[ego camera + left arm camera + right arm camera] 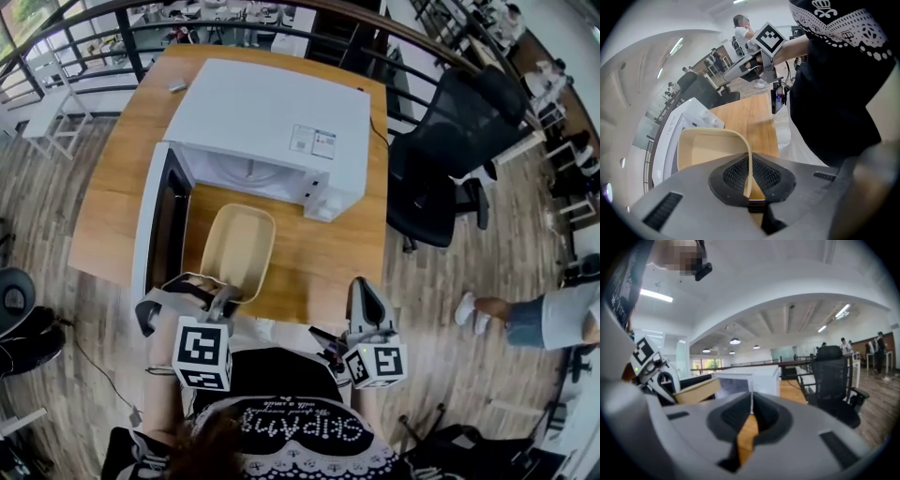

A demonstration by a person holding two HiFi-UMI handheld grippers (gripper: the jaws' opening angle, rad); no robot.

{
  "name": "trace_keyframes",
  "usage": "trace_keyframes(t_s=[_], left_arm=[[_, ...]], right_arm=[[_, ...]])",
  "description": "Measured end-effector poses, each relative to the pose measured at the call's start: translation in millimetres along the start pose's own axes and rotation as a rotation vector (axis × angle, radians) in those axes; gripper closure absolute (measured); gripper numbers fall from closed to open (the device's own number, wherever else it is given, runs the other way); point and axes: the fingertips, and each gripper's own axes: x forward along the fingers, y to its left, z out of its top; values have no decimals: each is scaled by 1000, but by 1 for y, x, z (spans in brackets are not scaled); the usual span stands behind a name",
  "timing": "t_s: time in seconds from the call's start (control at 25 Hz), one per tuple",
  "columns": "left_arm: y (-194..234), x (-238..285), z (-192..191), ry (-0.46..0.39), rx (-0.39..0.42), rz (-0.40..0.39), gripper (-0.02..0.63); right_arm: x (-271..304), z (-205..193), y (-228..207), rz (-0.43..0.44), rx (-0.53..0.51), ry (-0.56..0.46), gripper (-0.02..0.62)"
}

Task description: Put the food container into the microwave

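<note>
The left gripper [221,298] pinches the food container [239,246] by its rim, the right gripper [367,298] is closed empty; next, carry it into the open microwave [272,127]

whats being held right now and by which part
The left gripper pinches the beige container by the rim of its near wall. The right gripper is shut on nothing.

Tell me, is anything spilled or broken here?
Nothing odd. The beige food container is empty and whole, pinched by its rim in the left gripper, before the open microwave. Nothing has spilled.
</note>
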Motion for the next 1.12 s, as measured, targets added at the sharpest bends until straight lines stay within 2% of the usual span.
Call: trace_keyframes(t_s=[0.28,0.76,1.12], left_arm=[[0,2,-10,14,-15,-1,568],[13,-11,-28,-5,12,-12,569],[24,-3,-30,-16,22,-25,568]], right_arm=[[-4,0,5,-9,-5,3,561],[11,15,39,-16,-7,-10,561],[24,21,37,-35,-10,-16,561]])
